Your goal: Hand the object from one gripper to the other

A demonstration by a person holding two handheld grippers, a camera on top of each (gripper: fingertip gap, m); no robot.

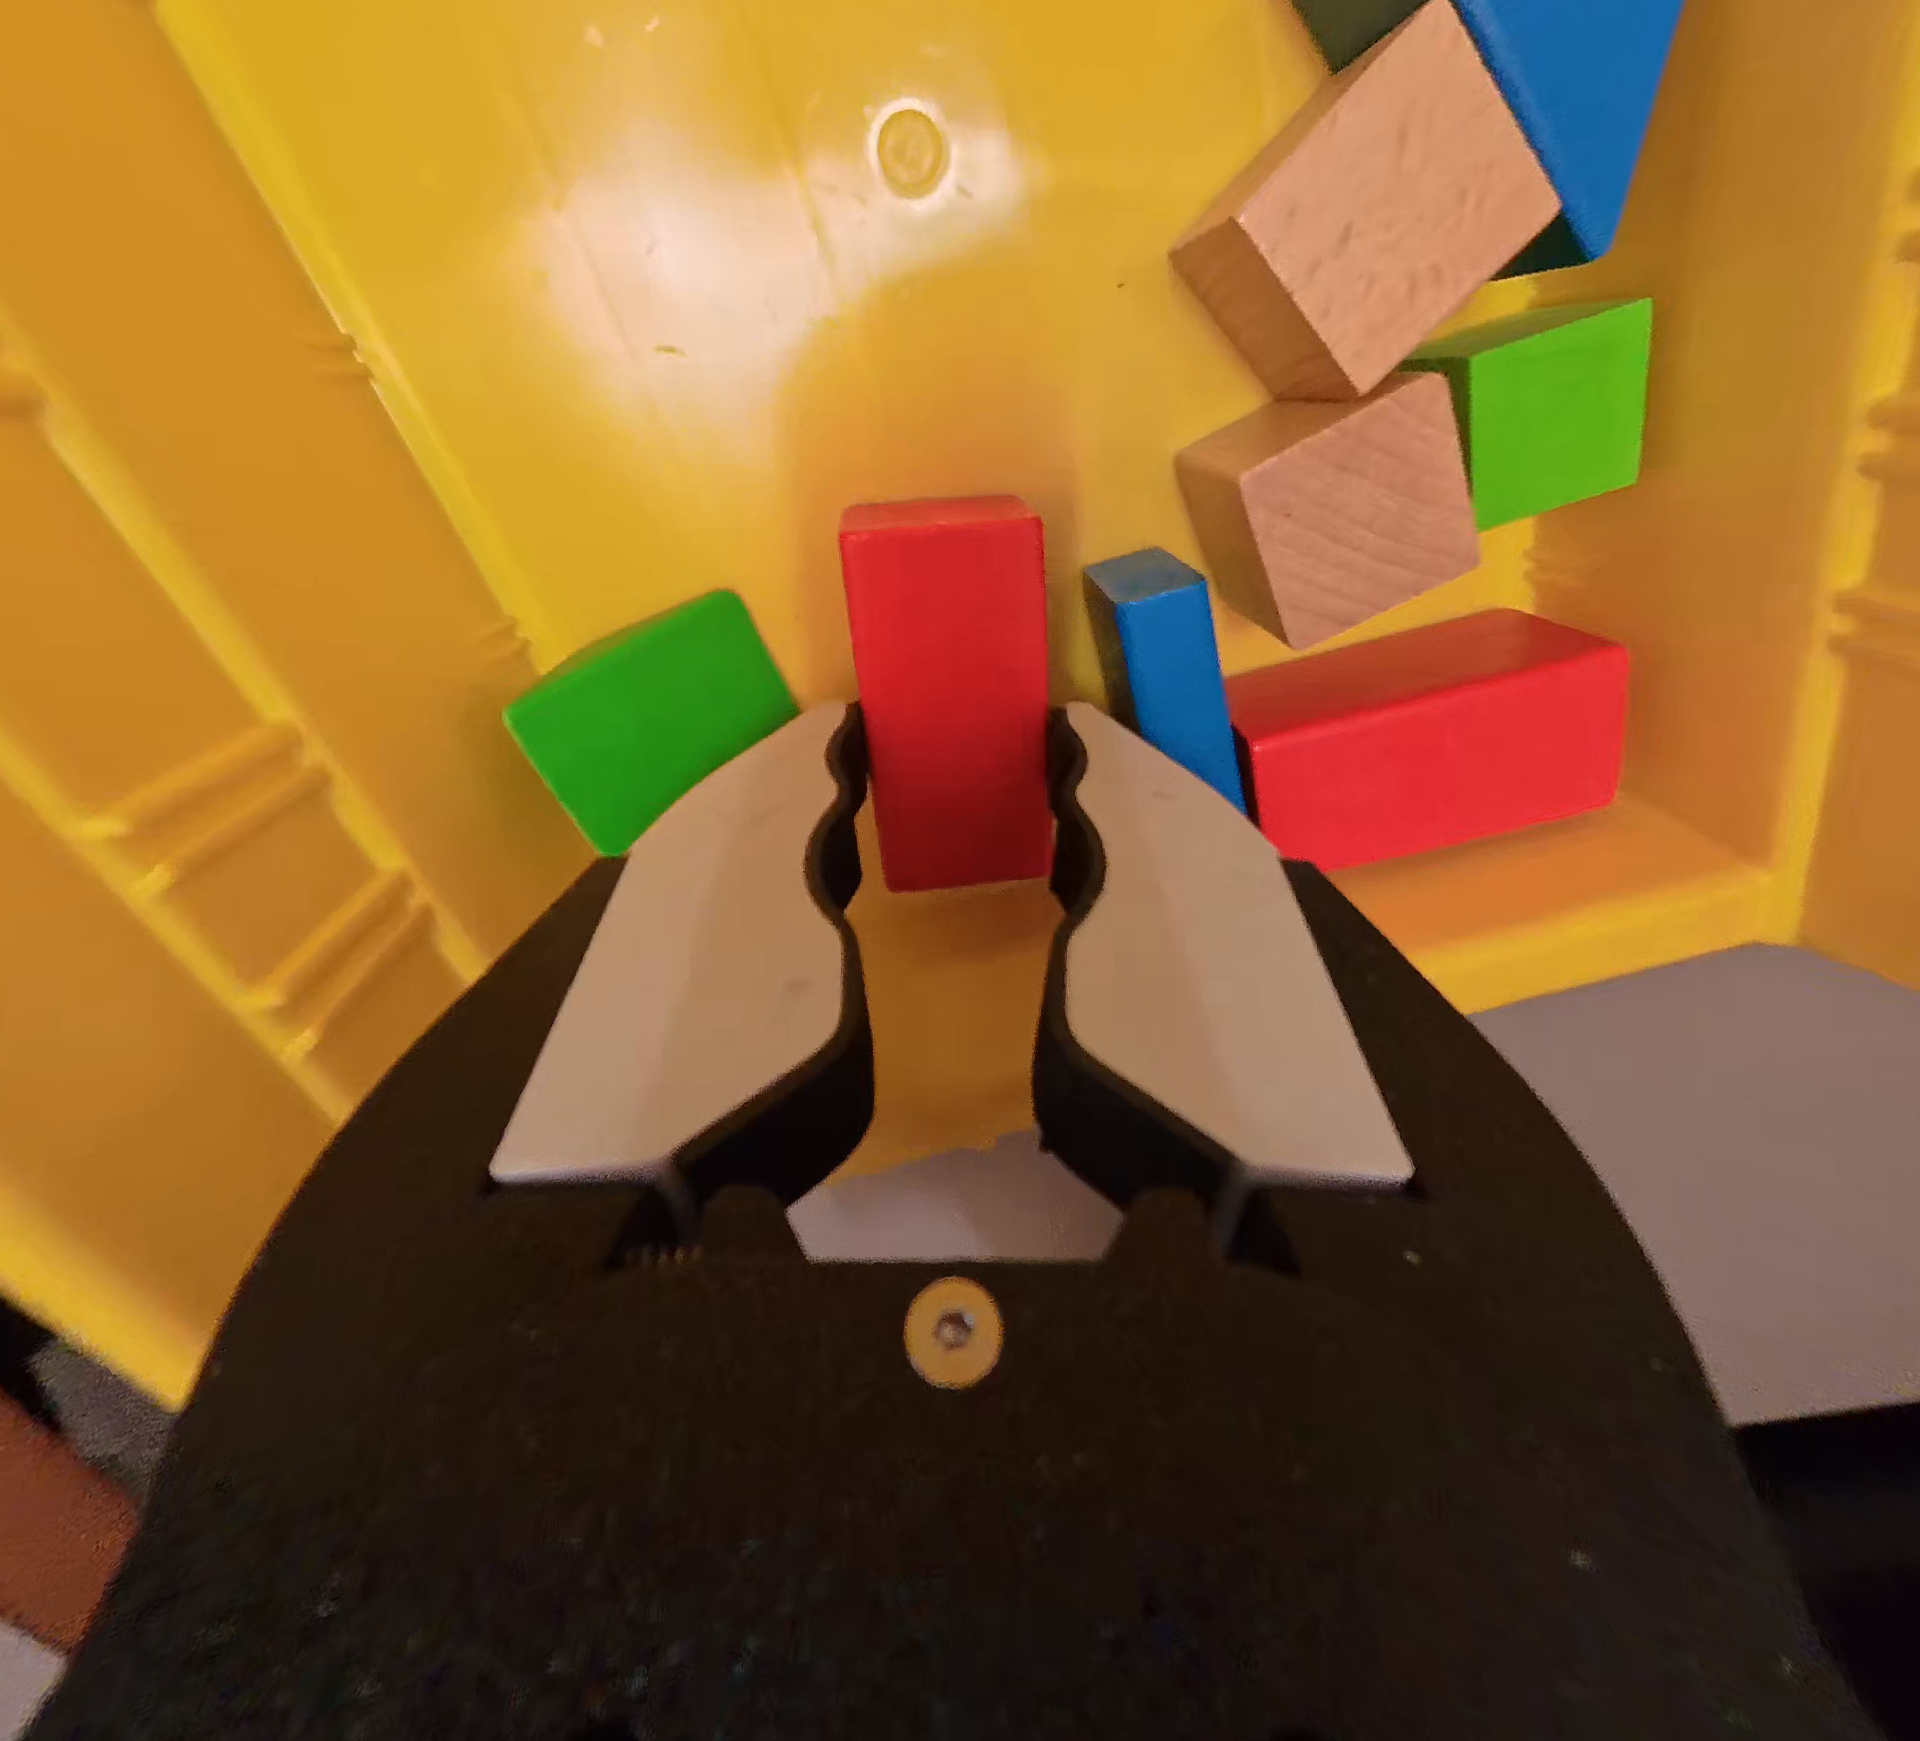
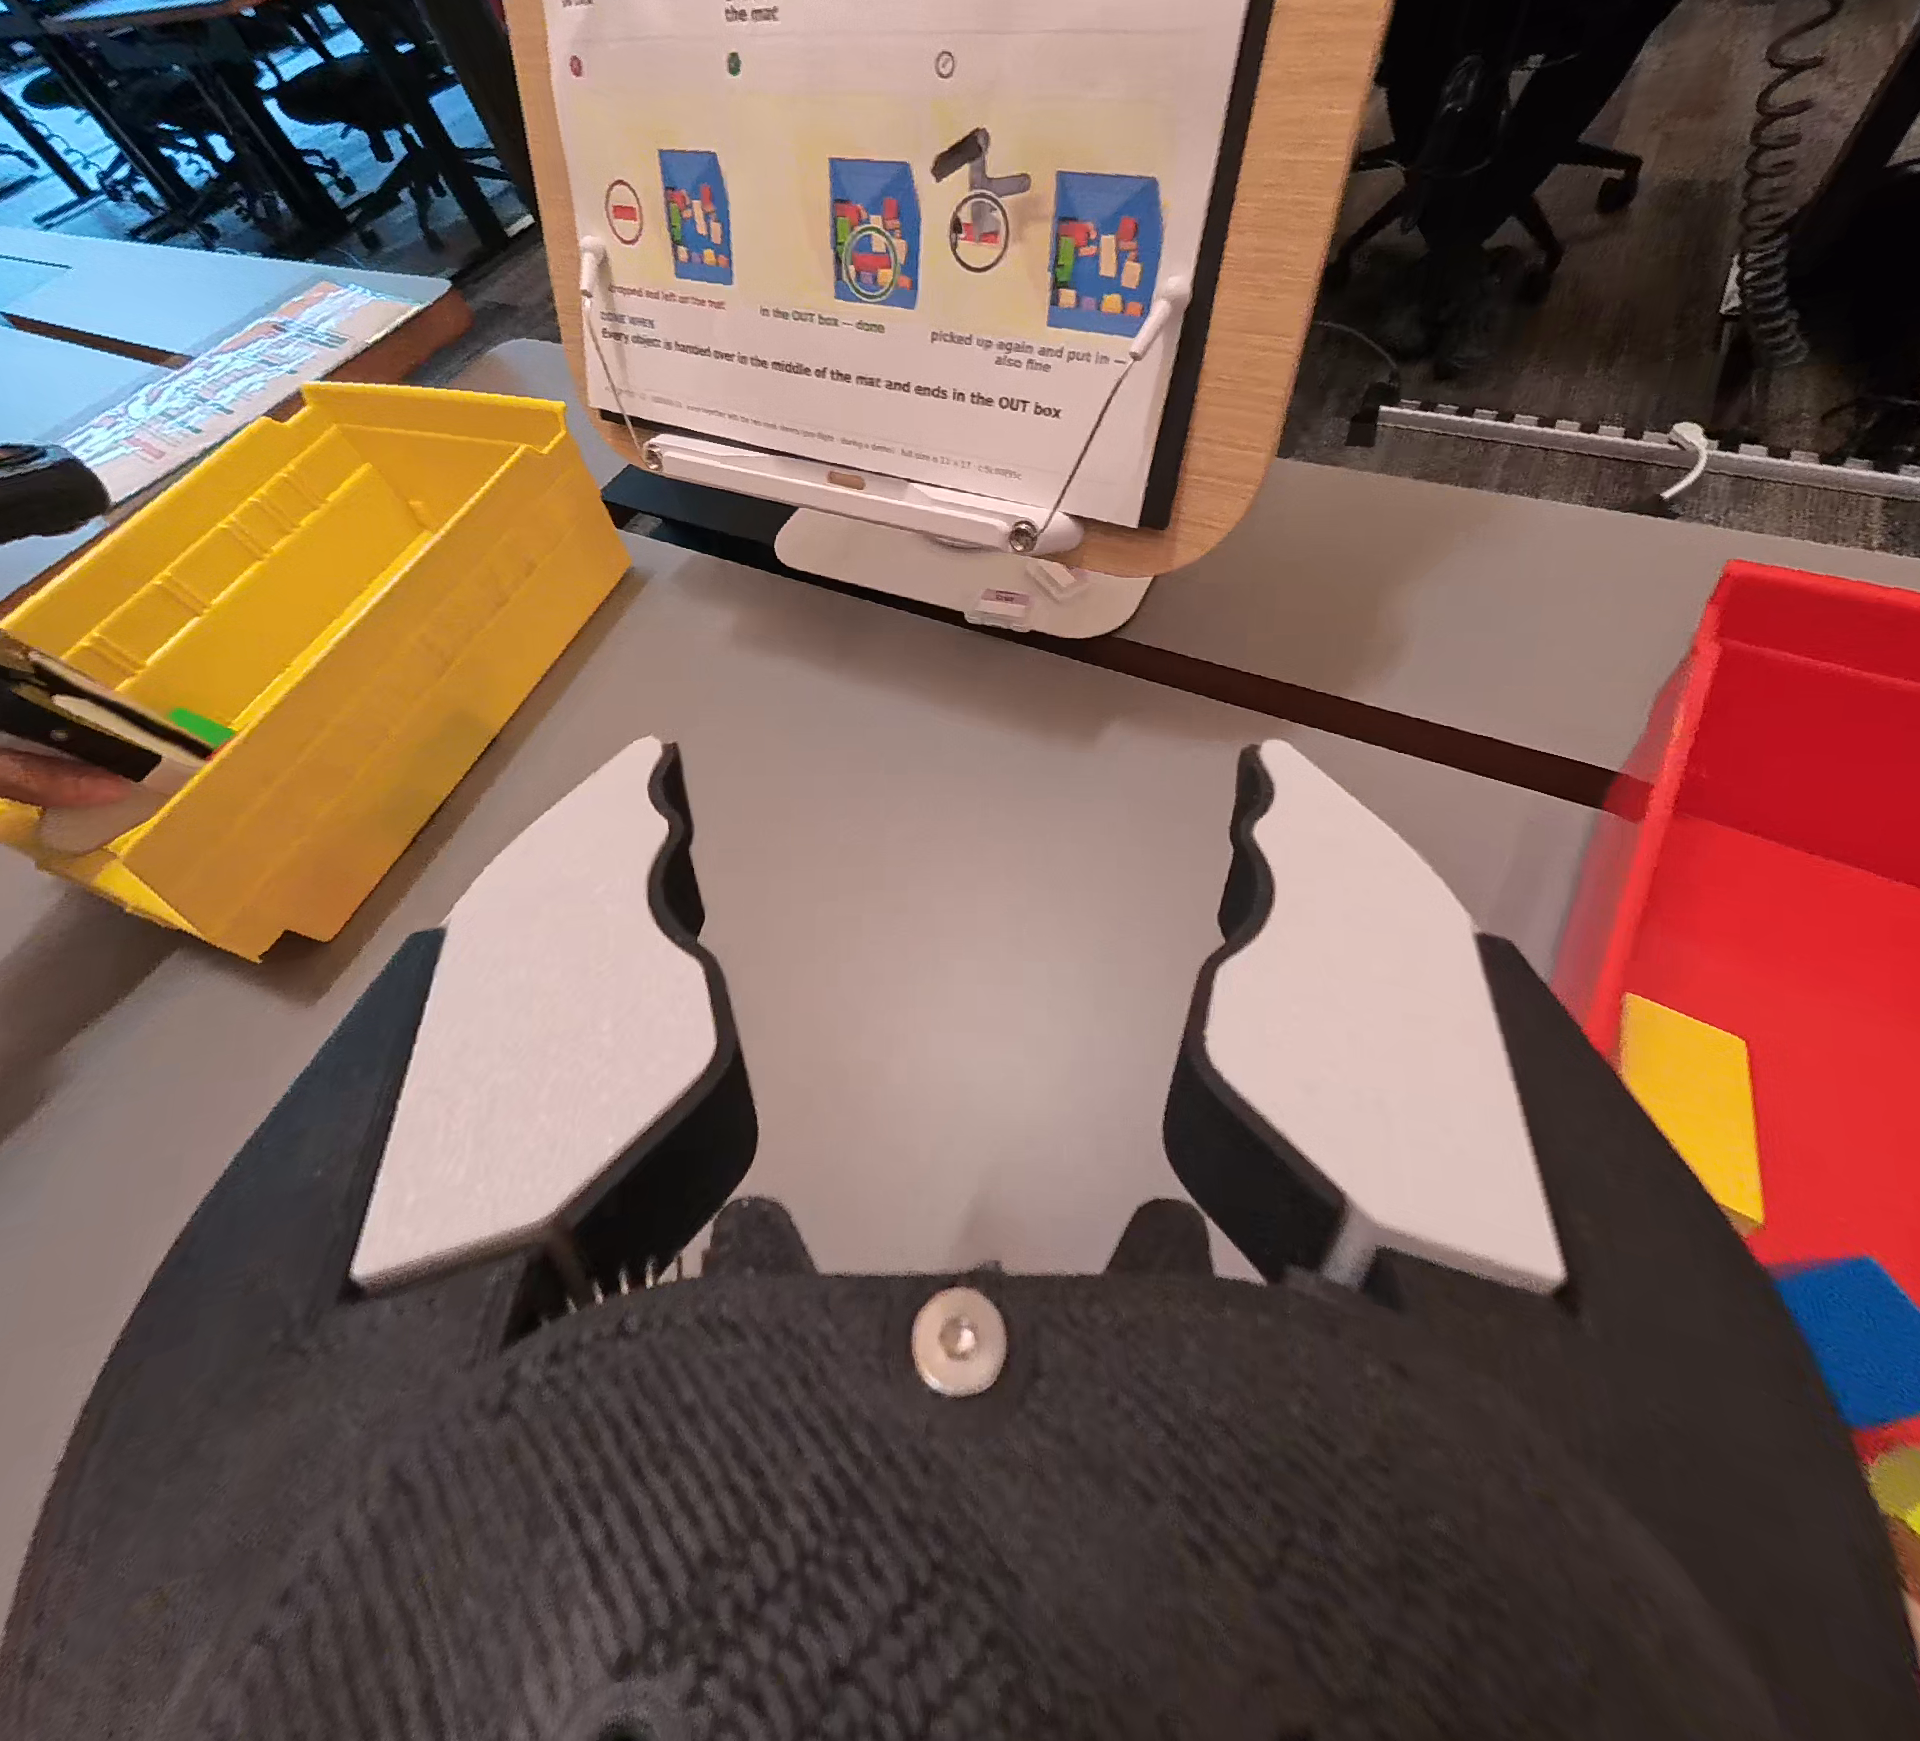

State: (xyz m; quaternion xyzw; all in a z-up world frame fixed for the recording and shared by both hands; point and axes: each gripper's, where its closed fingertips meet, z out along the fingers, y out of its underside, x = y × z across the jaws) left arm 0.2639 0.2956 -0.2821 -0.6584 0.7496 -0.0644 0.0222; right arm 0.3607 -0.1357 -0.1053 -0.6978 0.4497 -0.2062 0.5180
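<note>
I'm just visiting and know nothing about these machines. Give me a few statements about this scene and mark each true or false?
1. The left gripper has a red block between its fingers. True.
2. The right gripper is holding a green block. False: its fingers stand wide apart with only the grey table between them.
3. The blocks on the left lie in a yellow bin. True.
4. The bin on the right is blue. False: it is a red bin.
5. Two plain wooden blocks lie in the yellow bin. True.
</note>
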